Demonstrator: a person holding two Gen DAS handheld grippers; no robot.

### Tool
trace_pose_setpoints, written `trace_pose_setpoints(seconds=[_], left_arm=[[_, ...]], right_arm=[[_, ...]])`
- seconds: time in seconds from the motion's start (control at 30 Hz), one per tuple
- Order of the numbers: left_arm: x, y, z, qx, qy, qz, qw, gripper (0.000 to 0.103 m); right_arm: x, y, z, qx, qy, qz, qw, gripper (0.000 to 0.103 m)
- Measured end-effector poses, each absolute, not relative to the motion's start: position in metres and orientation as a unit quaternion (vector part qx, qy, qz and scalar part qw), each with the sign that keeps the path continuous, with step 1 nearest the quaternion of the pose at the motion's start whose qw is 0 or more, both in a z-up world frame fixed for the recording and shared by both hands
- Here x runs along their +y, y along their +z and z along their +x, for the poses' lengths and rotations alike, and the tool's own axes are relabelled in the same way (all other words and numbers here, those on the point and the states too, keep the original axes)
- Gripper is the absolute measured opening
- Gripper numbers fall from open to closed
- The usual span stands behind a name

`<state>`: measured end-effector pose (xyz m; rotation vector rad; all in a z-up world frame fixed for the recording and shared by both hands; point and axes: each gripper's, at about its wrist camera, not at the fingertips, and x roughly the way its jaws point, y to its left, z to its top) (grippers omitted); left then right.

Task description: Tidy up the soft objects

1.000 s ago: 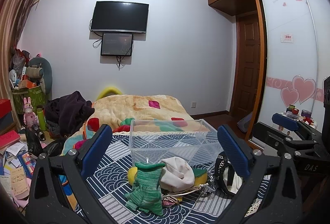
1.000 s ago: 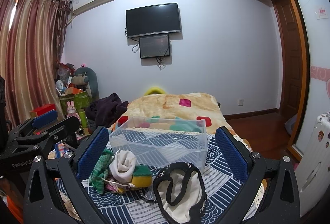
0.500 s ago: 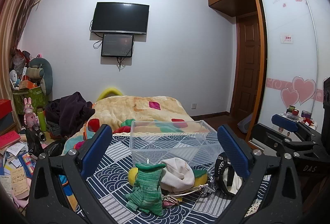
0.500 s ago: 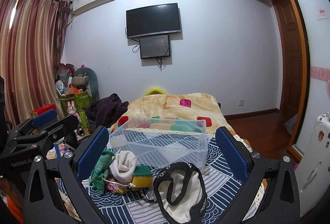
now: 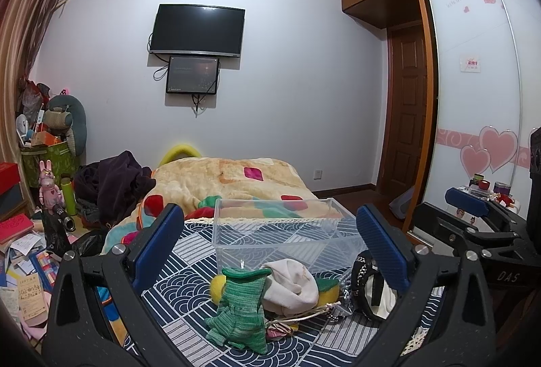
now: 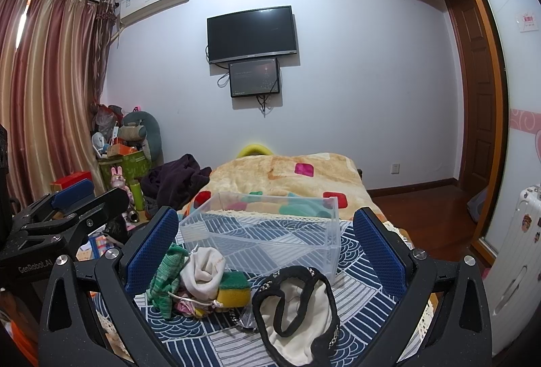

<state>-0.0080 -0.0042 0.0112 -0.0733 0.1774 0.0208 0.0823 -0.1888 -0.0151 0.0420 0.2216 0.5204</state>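
Nothing sits in the clear bin (image 5: 287,231) yet: green knit (image 5: 241,309), white cloth (image 5: 290,282), sponge (image 6: 233,291) and pouch (image 6: 297,309) lie before it. Left gripper (image 5: 270,248) and right gripper (image 6: 267,248) gape empty.

The clear bin (image 5: 287,231) stands open-topped on the patterned surface (image 5: 189,252), nothing in it, so the way in from above is free. Right in front of its near wall the pile blocks a low approach: green knit (image 5: 241,306), white cloth (image 5: 290,282) and sponge (image 6: 233,291) touch one another, with a cord (image 6: 192,301) trailing through them. The black-trimmed bag (image 6: 297,309) lies just right of the pile, near the bin's right corner. Bare surface shows left of the knit and in front of the pile. Both sets of jaws stand wide apart, nothing between them. The right gripper (image 5: 473,225) flanks the bag closely.
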Motion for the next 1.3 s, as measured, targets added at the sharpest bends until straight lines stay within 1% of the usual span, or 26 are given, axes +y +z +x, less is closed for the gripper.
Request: trace_pose_setpoints(seconds=[0.9, 1.07, 1.3], left_arm=[[-0.007, 0.012, -0.006, 0.091, 0.008, -0.037, 0.995, 0.103], [-0.007, -0.006, 0.008, 0.119, 0.004, -0.041, 0.992, 0.103], [-0.001, -0.042, 0.031, 0.182, 0.018, -0.027, 0.983, 0.103]], right_arm=[[-0.189, -0.014, 0.081, 0.109, 0.256, 0.022, 0.96, 0.103], [-0.191, -0.017, 0.088, 0.118, 0.25, 0.021, 0.961, 0.103], [-0.194, -0.046, 0.111, 0.183, 0.243, 0.019, 0.952, 0.103]])
